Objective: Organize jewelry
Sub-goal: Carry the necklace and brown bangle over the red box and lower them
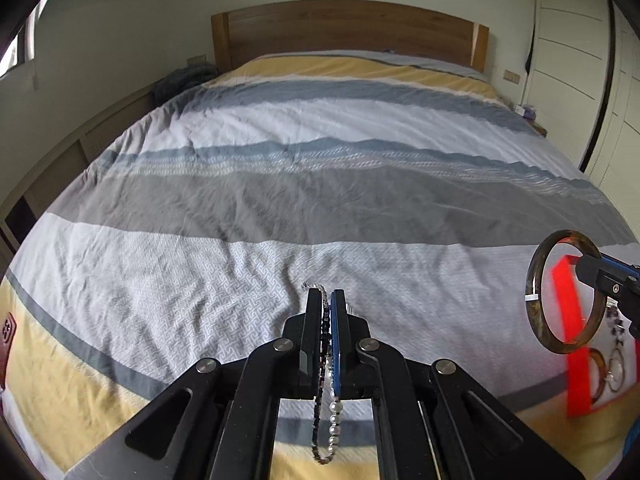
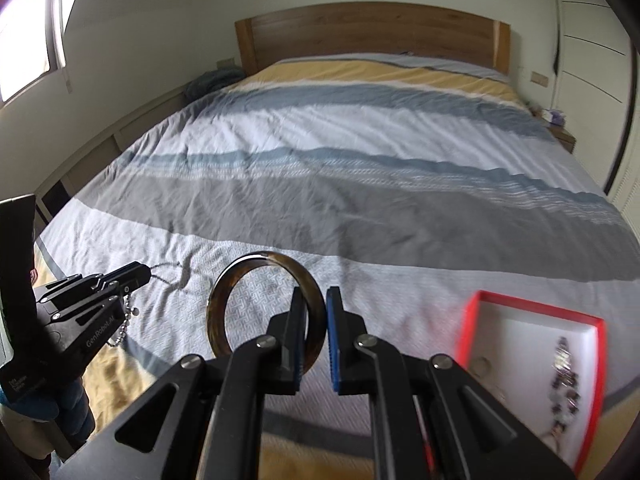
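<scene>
Your left gripper (image 1: 327,300) pinches the beaded strands (image 1: 328,416), lower centre; your right gripper (image 2: 314,300) clamps the bangle (image 2: 264,312) mid-frame. Carry both level to the red box (image 2: 532,304), lower right; release one at a time.

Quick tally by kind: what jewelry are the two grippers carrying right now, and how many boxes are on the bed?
Bangles held: 1, brown bangle in the right gripper
Bead strands held: 2, dark bead strand and pearl strand, in the left gripper
Boxes: 1, red box
Total: 4
</scene>
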Motion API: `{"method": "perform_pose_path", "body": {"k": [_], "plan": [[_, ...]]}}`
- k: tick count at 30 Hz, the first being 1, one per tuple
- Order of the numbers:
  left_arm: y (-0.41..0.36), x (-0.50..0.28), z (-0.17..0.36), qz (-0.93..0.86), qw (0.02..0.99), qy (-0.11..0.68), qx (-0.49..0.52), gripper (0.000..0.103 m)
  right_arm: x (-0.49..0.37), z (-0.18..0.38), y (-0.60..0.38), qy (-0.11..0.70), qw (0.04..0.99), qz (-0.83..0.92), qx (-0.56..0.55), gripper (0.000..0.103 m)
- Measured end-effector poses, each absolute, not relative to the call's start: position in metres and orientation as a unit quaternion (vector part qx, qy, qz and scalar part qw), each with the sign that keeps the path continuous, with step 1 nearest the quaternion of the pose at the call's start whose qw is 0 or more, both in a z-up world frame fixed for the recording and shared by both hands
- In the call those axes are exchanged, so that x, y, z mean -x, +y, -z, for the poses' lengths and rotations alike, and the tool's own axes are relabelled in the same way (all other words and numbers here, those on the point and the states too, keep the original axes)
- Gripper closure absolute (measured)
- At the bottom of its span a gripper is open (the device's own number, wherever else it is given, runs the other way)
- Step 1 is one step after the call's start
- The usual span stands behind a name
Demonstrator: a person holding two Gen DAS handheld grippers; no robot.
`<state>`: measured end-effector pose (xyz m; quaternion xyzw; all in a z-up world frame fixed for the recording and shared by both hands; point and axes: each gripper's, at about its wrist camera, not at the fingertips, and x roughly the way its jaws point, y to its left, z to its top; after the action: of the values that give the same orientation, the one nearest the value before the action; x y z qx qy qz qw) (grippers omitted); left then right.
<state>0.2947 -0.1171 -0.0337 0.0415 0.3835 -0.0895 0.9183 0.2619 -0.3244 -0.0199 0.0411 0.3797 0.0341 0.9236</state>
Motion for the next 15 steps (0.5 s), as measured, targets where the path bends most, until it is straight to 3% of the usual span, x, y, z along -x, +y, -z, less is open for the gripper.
{"method": "perform_pose_path", "body": {"k": [15], "plan": [[-0.201, -0.202, -0.044, 0.166, 0.928, 0.325, -0.072, 0.099, -0.140, -0.044, -0.398, 0.331, 0.941, 0.036, -0.066, 0.094]]}}
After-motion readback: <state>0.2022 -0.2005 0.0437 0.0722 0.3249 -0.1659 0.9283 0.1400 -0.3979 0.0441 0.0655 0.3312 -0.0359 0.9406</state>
